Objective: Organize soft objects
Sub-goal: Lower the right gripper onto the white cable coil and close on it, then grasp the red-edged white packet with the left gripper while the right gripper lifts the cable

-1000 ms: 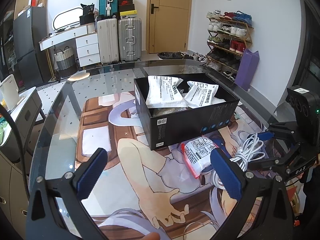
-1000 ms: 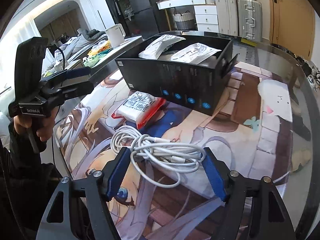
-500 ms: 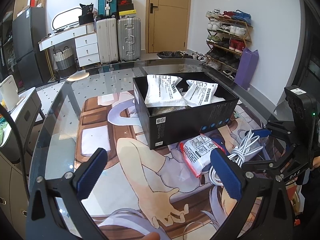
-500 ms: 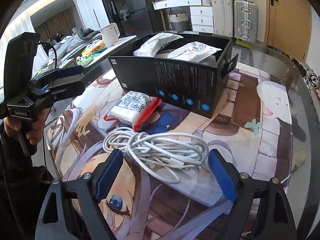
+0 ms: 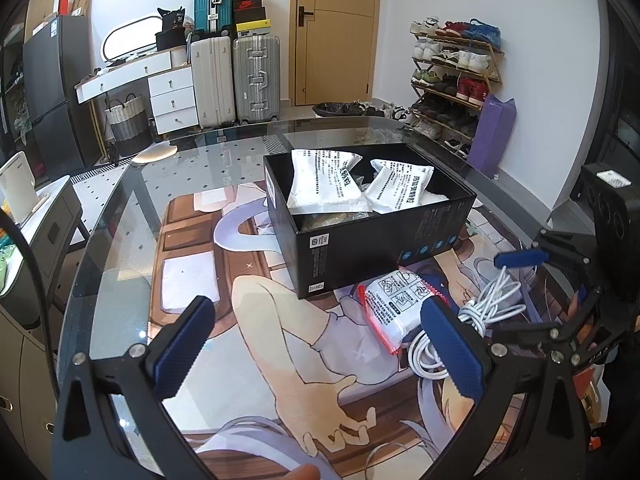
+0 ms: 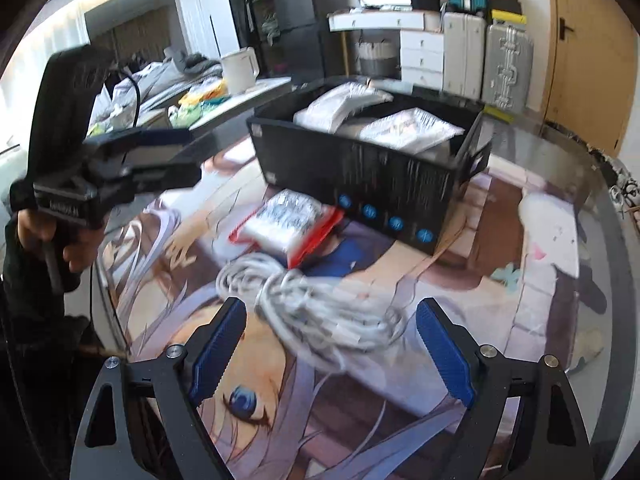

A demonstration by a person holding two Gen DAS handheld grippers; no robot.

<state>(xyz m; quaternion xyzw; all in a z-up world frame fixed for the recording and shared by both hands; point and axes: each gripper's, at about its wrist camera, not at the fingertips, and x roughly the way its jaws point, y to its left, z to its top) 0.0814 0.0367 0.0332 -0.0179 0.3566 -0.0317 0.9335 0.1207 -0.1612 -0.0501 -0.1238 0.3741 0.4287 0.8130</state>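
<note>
A black open box (image 5: pixel 380 240) sits on the printed mat with two white pouches (image 5: pixel 324 184) in it. In front of it lies a red-edged packet (image 5: pixel 392 300), and beside that a white coiled cable (image 5: pixel 492 304). My right gripper (image 6: pixel 330 332) is open, and the cable (image 6: pixel 320 304) lies loose on the mat between and just ahead of its blue pads, which do not press it. The packet (image 6: pixel 288 220) lies beyond the cable, against the box (image 6: pixel 360 176). My left gripper (image 5: pixel 316 344) hangs open over bare mat, with nothing in it.
The mat covers a round glass table (image 5: pixel 120 208) whose edge curves close on the left and far side. A hand (image 6: pixel 76 248) holds the left gripper (image 6: pixel 192 156) at the table's left edge. Suitcases (image 5: pixel 236 80) and a shoe rack (image 5: pixel 456 80) stand beyond.
The right gripper's jaws have spread off the cable, which now rests on the mat, and the gripper has drawn back a little. The left gripper has stayed put.
</note>
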